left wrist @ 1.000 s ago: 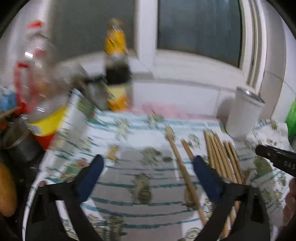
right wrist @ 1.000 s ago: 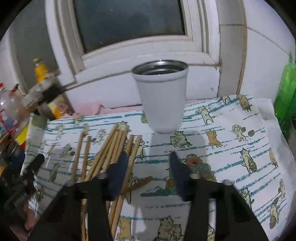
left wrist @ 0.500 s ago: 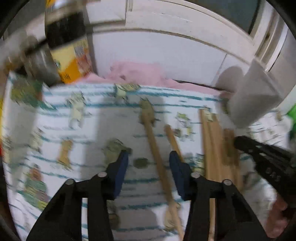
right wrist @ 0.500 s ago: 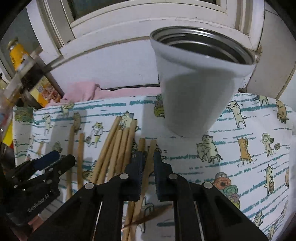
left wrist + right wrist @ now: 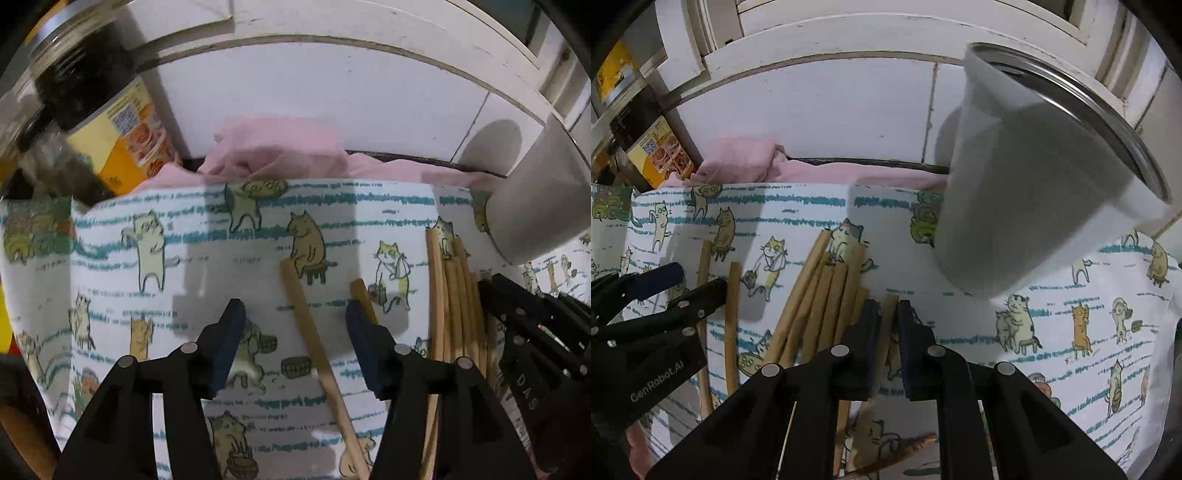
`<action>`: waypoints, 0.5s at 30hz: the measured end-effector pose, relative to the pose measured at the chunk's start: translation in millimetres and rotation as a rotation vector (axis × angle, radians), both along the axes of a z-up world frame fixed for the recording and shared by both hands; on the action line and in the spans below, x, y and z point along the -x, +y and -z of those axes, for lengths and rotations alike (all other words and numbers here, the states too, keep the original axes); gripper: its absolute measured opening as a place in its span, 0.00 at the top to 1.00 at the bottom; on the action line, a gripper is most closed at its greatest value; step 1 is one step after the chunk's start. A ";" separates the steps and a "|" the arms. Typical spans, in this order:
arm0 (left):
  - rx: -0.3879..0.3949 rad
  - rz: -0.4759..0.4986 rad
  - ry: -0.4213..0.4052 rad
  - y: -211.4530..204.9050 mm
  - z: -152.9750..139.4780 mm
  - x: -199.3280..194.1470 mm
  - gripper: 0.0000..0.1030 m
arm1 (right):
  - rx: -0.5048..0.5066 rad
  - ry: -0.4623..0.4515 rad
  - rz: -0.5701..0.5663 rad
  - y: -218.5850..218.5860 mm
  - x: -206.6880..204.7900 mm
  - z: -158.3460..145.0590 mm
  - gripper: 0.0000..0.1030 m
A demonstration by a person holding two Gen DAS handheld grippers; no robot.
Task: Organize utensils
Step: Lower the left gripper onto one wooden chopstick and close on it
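Left view: the cloth (image 5: 192,236) lies bare to the left, a bottle (image 5: 110,122) at its far left edge, the cup (image 5: 532,206) far right. The left gripper (image 5: 295,314), jaws just widened, stands half open astride one chopstick (image 5: 314,350), not gripping it. Right view: the right gripper (image 5: 886,314) is clamped on a chopstick (image 5: 889,332) at the bundle's (image 5: 820,306) right edge, the cup (image 5: 1015,206) just beyond.

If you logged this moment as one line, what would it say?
left gripper: open, straddling a loose wooden chopstick | right gripper: shut on one chopstick beside the bundle | grey metal-rimmed cup: upright
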State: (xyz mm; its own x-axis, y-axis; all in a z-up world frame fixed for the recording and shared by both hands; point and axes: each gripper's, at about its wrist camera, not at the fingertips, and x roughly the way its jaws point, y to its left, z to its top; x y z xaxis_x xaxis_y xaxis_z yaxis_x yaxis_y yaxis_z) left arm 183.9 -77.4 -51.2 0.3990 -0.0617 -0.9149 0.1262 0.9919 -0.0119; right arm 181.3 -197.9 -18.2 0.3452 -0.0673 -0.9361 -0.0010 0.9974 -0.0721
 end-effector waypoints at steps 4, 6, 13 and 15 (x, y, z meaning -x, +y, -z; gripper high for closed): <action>0.024 0.052 -0.080 6.8 -3.2 3.4 0.45 | -0.020 -0.053 -0.010 0.0 -2.0 3.0 0.90; 0.014 0.067 -0.086 10.3 -2.7 0.3 0.45 | 0.000 -0.072 -0.049 0.3 3.2 3.6 0.90; 0.029 0.050 -0.115 17.1 -0.5 13.2 0.54 | -0.122 -0.074 -0.022 -21.0 3.1 -5.7 0.92; 0.043 0.028 -0.124 28.4 -2.9 24.1 0.71 | -0.169 -0.095 -0.036 -26.4 0.3 -12.0 0.92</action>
